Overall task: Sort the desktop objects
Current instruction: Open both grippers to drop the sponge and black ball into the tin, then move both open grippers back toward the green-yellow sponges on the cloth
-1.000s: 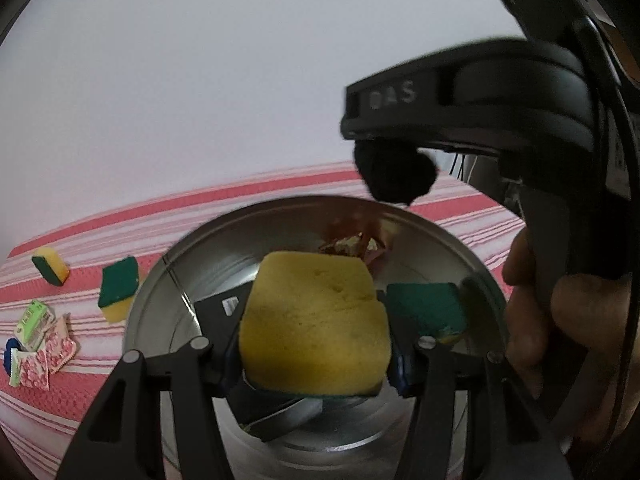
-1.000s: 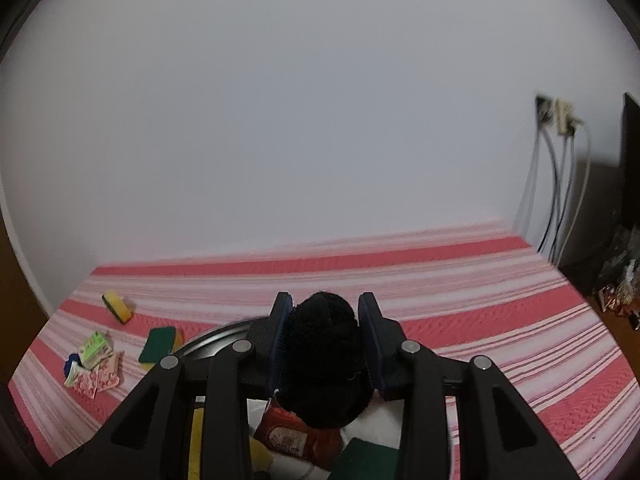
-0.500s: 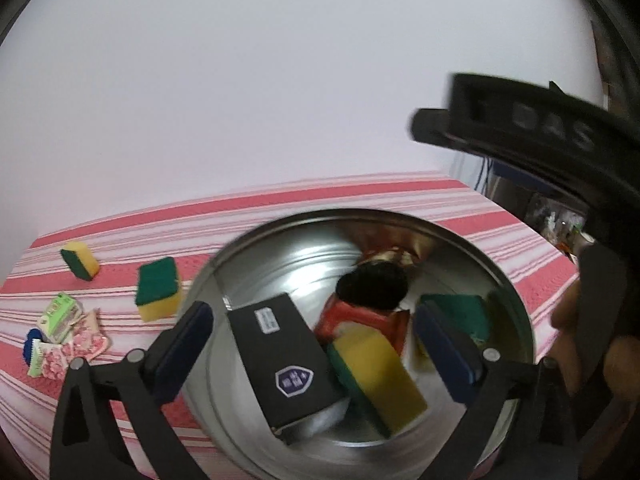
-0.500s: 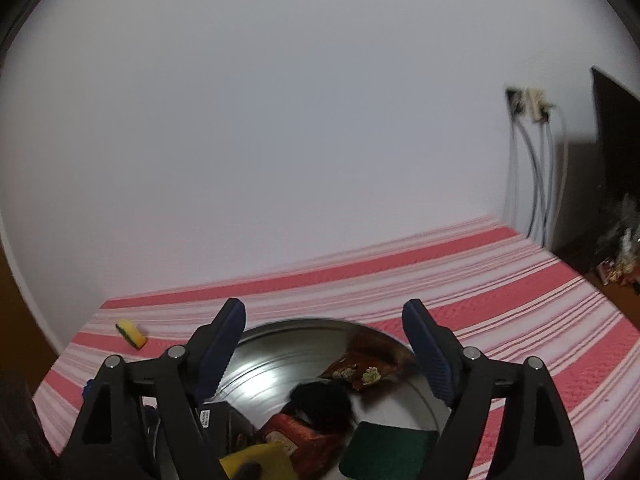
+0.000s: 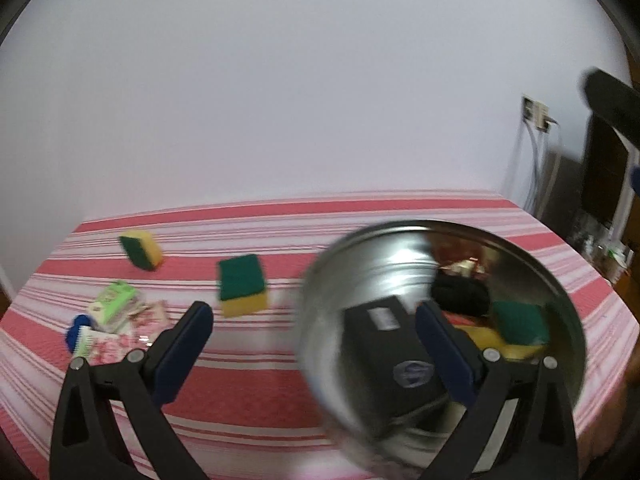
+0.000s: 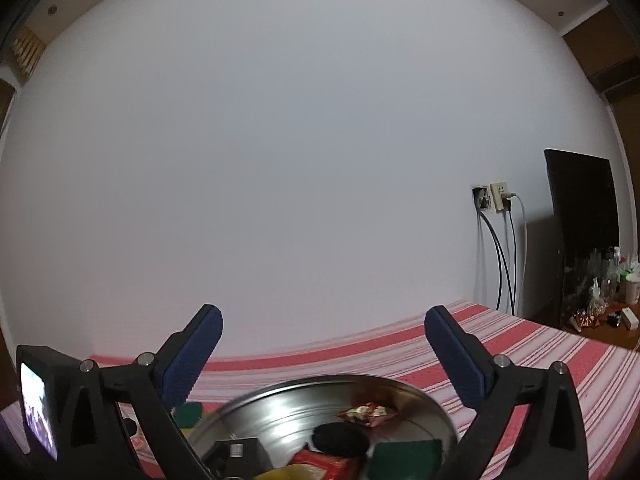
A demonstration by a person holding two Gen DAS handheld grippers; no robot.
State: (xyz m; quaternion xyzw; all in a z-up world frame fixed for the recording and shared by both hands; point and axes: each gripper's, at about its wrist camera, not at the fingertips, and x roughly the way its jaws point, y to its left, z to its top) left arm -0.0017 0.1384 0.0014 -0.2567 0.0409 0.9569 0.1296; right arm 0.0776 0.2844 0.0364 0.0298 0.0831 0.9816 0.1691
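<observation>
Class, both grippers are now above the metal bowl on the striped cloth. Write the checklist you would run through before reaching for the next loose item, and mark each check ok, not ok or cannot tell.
1. Left gripper empty, jaws wide: ok.
2. Right gripper empty; its jaws are opening, nothing between them: ok.
3. Black pouch lies inside the metal bowl: ok.
4. Nearest sponge unobstructed on the cloth: ok.
5. Far sponge and packet pile waiting outside the bowl: not ok, sorting unfinished.
6. Room left in the bowl: cannot tell, view blurred.
</observation>
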